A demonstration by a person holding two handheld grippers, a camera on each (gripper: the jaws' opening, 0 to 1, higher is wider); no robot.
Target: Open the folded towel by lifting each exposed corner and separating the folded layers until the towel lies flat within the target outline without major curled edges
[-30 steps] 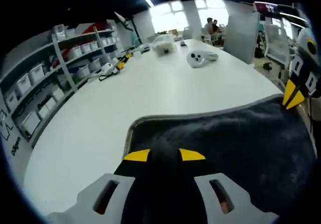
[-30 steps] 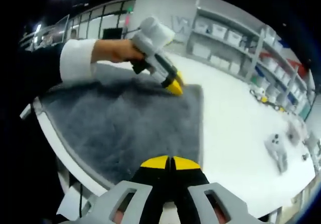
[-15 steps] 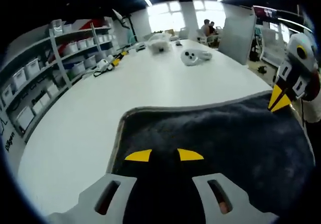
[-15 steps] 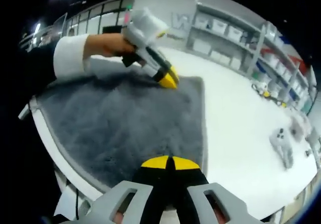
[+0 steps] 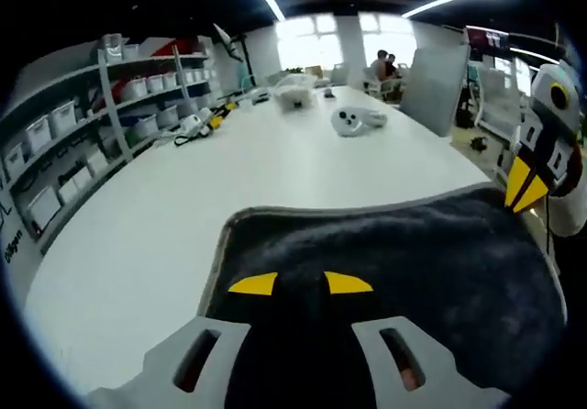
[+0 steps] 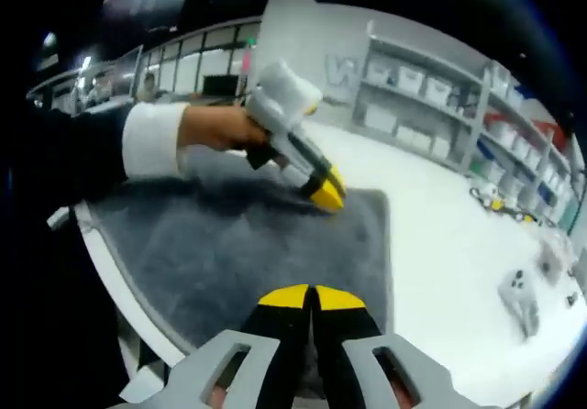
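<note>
Spreading step: left gripper (image 5: 300, 283) and right gripper (image 6: 309, 296), both clamped on dark grey fluffy towel (image 6: 248, 253); next, pull edges apart flat over white table (image 5: 275, 166).

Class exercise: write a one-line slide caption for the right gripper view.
Right gripper and left gripper each pinch an edge of the grey towel on the white table.

No readable text. Left gripper view: dark lettering on the low white panel (image 5: 11, 244) under the shelving, too blurred and skewed to read. Right gripper view: a pale mark on the grey back wall (image 6: 337, 67), maybe a large letter, can't make it out. Labels on the shelf bins (image 6: 410, 79) too small to tell
</note>
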